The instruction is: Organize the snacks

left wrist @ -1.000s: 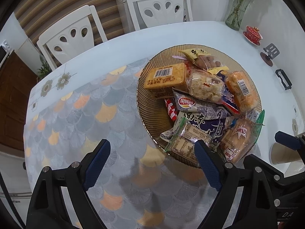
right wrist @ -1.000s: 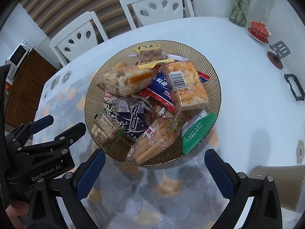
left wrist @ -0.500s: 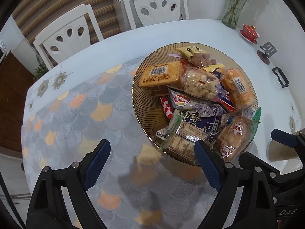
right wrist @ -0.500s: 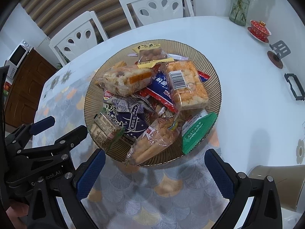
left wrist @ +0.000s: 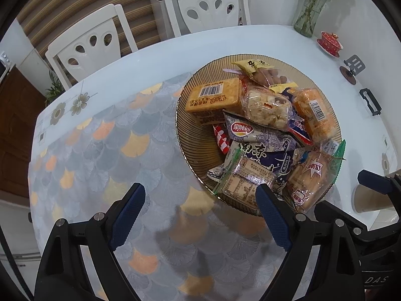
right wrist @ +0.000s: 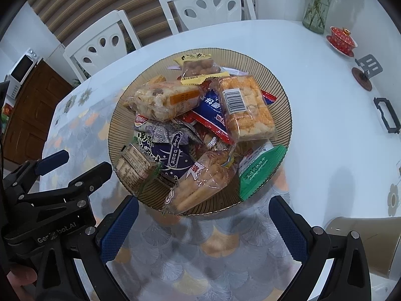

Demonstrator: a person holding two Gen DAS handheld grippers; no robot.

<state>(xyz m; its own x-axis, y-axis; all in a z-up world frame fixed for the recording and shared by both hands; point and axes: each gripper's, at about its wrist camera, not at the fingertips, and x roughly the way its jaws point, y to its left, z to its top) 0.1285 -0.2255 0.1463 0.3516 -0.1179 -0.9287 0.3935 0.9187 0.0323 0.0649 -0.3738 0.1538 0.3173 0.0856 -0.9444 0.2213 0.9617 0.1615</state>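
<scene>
From my left camera, the left gripper (left wrist: pixel 198 200) hangs wide open and empty over the patterned tablecloth (left wrist: pixel 105 150), with the snack bowl (left wrist: pixel 190 135) just ahead to the right. From my right camera, the right gripper (right wrist: pixel 204 213) gapes wide, holding nothing, at the bowl's near rim.

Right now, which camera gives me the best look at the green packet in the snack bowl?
The right wrist view: the green packet lies face-up at the near right rim of the bowl, with its print visible. In the left wrist view only a thin green edge shows behind a clear-wrapped pastry.
</scene>
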